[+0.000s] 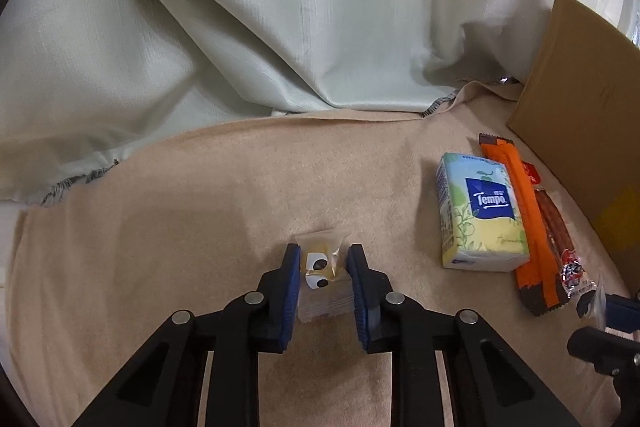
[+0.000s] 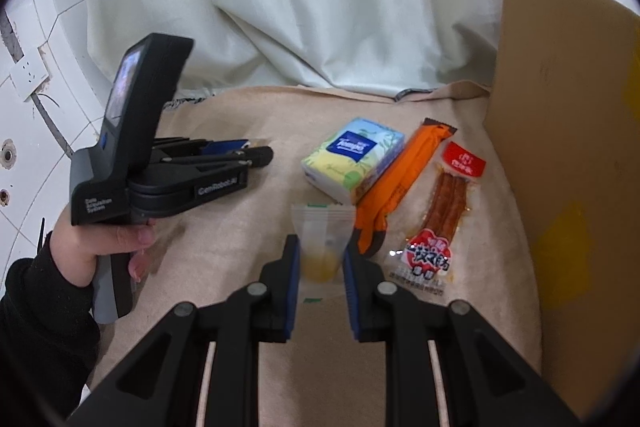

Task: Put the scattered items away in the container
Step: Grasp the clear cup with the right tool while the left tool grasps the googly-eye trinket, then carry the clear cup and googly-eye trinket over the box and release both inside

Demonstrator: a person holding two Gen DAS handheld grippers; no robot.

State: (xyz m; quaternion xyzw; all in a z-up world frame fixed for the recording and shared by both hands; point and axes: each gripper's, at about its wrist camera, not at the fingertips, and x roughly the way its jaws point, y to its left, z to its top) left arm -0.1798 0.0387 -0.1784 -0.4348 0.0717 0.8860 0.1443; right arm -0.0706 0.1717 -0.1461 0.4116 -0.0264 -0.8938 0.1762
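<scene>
We've got a small clear googly-eye packet (image 1: 320, 273) clamped between the left gripper (image 1: 323, 259) fingers, low on the tan surface (image 1: 160, 227), presumably so it can go to the cardboard box (image 1: 580, 131) at far right. The right gripper (image 2: 320, 253) fingers are clamped on a yellow jelly packet (image 2: 322, 247) (same plan, we'd guess). The tissue pack (image 1: 480, 211) sits loose near the box.

Illumination is soft, even and diffuse. Shadows on the beige cloth (image 1: 160, 227) are faint. Both fisheye views curve strongly and vignette black at the corners. Foreground is slightly soft.
</scene>
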